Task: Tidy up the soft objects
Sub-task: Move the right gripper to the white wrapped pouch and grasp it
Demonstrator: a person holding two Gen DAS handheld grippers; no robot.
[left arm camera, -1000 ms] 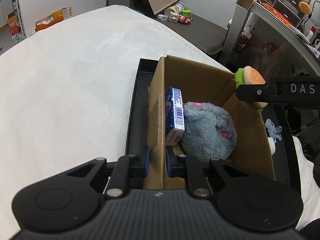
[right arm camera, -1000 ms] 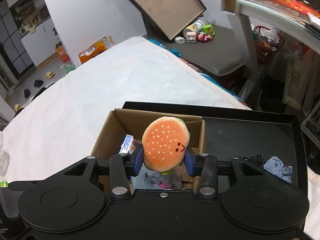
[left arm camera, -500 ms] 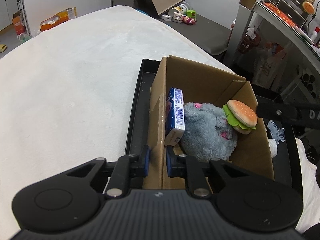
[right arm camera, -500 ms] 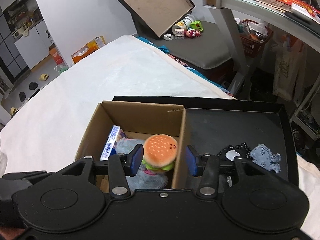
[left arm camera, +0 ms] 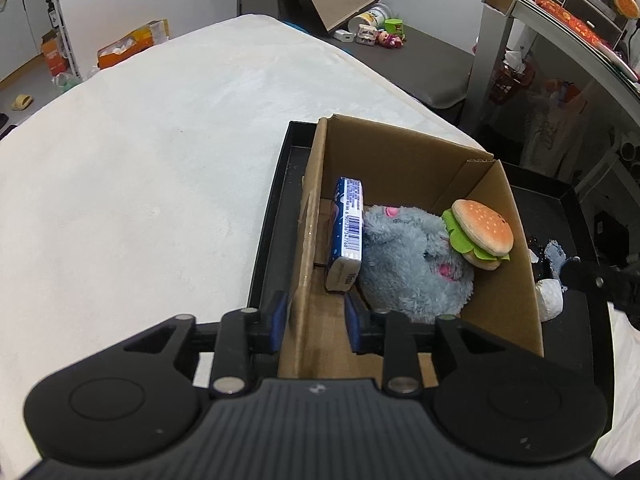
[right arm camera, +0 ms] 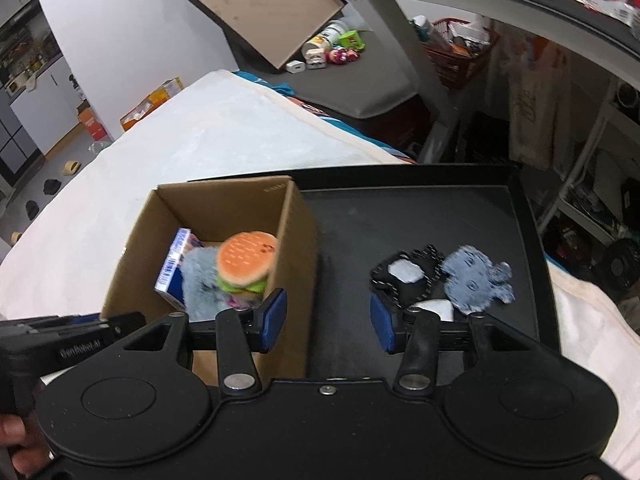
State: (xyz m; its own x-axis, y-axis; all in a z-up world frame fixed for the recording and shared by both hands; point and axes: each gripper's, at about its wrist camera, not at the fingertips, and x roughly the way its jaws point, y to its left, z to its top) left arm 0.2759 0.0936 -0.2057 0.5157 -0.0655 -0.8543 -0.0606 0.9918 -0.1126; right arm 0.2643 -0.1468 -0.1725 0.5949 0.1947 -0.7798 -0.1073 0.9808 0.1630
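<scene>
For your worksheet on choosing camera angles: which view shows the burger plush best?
The left wrist view: the burger plush is sharp, showing bun, lettuce and face, resting on the grey plush. The right wrist view shows it blurred, mostly the top bun.

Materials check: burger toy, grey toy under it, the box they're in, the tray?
Burger toy: plush fabric, matte, stitched seeds, felt-like green edge.
Grey toy: long shaggy pile, likely synthetic fur.
Box: brown corrugated cardboard, raw cut edges, folded flaps.
Tray: black, rigid, raised rim, faint sheen; plastic or coated metal, cannot tell.

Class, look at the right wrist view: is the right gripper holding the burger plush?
No, the right gripper is open and empty; the burger plush lies in the cardboard box.
</scene>
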